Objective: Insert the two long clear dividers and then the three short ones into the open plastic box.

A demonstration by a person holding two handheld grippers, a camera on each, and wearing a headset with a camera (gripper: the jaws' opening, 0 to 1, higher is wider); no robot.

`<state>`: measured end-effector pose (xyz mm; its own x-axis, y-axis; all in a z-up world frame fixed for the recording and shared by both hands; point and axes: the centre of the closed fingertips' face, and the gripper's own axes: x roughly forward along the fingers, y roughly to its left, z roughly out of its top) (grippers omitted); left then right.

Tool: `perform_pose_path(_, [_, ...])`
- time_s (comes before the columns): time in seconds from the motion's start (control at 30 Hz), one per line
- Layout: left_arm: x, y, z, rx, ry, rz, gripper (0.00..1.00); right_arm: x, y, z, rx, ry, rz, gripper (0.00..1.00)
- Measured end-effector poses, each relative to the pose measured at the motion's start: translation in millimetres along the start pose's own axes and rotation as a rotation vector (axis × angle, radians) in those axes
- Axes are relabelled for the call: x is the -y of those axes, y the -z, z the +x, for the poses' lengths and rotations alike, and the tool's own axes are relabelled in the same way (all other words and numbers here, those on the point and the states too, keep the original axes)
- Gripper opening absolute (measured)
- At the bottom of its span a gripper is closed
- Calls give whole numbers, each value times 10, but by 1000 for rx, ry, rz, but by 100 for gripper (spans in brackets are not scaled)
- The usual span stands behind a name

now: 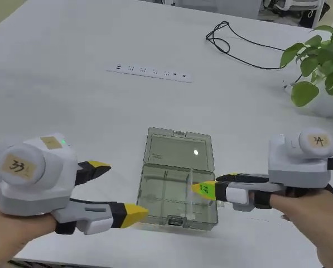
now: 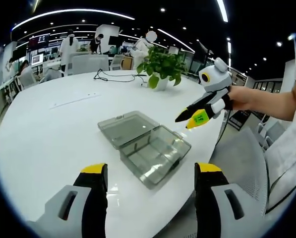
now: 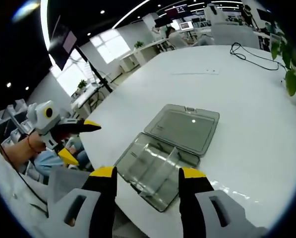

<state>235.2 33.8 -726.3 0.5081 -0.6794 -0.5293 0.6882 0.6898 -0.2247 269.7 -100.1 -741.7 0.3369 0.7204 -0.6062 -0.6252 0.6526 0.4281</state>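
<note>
Two grippers flank the open plastic box (image 1: 141, 192), which sits on the white table (image 1: 71, 106) right in front of the person. Its tray is on the near side and its lid (image 1: 180, 148) lies flat on the far side. The tray's long axis runs left to right, straight across the line between the two tools.

The right gripper (image 1: 210, 184) is the nearer one, with its yellow tips over the right end of the tray. In the right gripper view its jaws stand moderately apart with nothing between them, and the tray lies just ahead of them. The left gripper (image 1: 121, 188) stands just beside the tray's left edge, off the box. Its jaws are spread wide and empty, one tip toward the lid and one toward the near corner.

Inside the tray, clear dividers (image 1: 167, 178) show as a cross of thin ribs (how many are seated I cannot tell, as the plastic is too transparent). Any further insert would probably go in from the right, lowered along the tray's slots rather than across them. The ribs in place are the one thing to steer past.

A white power strip (image 1: 149, 72), a black cable (image 1: 233, 44) and a potted plant (image 1: 322, 56) lie well apart on the far side, out of the way.
</note>
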Motion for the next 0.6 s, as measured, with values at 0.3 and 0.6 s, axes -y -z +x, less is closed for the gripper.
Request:
perform_pose_path(0.3, [-114,83,-52,-16,-53,-18,71,25,61,-110,7,-38,-78,61])
perform_pose_path(0.6, [-267,199,-89,-55,-91,-36,68,4,187,-186,36,-93,-220,69])
